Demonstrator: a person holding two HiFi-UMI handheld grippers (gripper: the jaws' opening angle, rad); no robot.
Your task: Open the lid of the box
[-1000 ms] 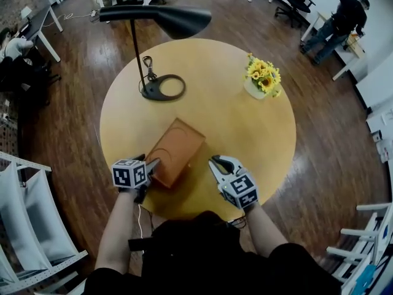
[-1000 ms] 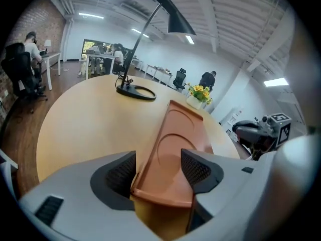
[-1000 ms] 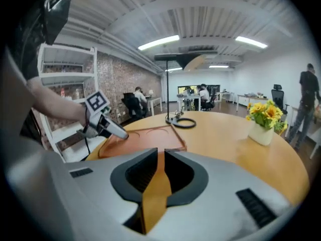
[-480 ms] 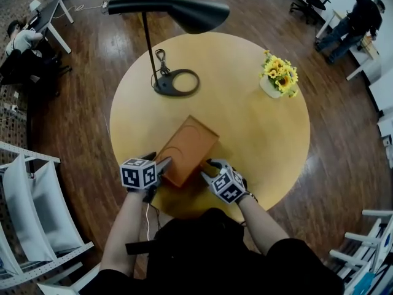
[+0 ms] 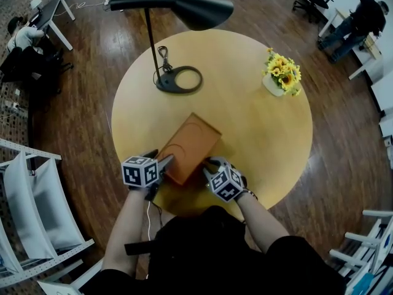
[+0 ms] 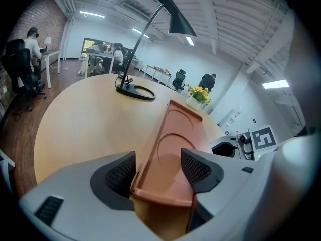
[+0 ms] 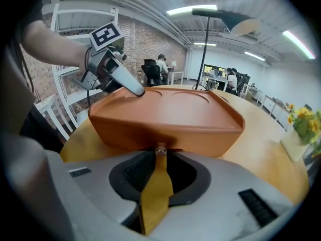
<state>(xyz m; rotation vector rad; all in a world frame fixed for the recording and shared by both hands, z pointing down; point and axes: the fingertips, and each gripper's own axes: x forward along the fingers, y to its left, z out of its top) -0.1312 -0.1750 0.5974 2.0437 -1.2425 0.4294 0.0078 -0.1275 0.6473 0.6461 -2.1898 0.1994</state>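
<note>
A flat brown box [image 5: 191,146] with a recessed lid lies on the round wooden table [image 5: 264,128], near its front edge. My left gripper [image 5: 164,163] is shut on the box's near left end; in the left gripper view its jaws [image 6: 158,167] clamp the lid rim [image 6: 170,149] from both sides. My right gripper [image 5: 212,165] is at the box's near right side. In the right gripper view a yellow pull tab [image 7: 156,190], hung from a small ring on the box front [image 7: 170,112], sits between the closing jaws [image 7: 160,167]. The pads stand apart from the tab.
A black desk lamp has its base [image 5: 179,80] at the back of the table and its shade [image 5: 184,8] high over it. A pot of yellow flowers [image 5: 281,72] stands at the back right. White shelving [image 5: 31,208] is on the floor to the left.
My right gripper has moved left and forward to the box's near side, bringing its jaws around the tab. The left gripper has kept its hold on the box.
</note>
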